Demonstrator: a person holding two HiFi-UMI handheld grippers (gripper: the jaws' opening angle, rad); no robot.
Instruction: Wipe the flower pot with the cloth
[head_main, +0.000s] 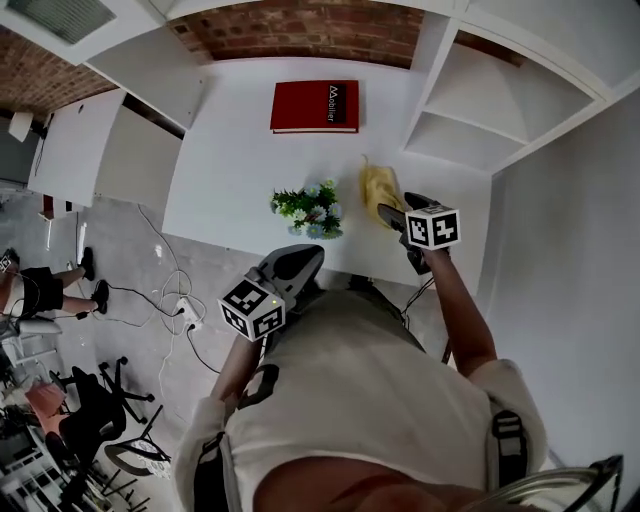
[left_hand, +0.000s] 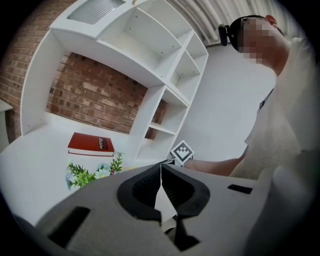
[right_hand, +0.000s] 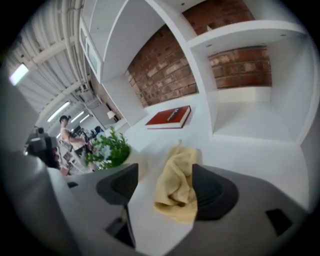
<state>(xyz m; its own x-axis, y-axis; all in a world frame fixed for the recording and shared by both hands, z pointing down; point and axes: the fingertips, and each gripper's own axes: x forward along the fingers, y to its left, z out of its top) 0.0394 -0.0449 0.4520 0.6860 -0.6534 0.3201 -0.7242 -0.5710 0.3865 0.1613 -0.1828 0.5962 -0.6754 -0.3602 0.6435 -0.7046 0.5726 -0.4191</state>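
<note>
The left gripper (head_main: 300, 262) sits close to the torso, jaws together, empty. The right gripper (head_main: 398, 214), on an outstretched arm, tilts down, jaws spread wide.

Left hand-held gripper (left_hand: 161, 167) jaws together, nothing between. Beyond it: red book (left_hand: 91, 144), flower pot (left_hand: 82, 175) on white worktop (left_hand: 35, 160).

Yellow cloth (head_main: 381, 190) crumpled on white table (head_main: 230, 160), just beside flower pot (head_main: 308, 211); pot upright, green leaves, pale blooms.
</note>
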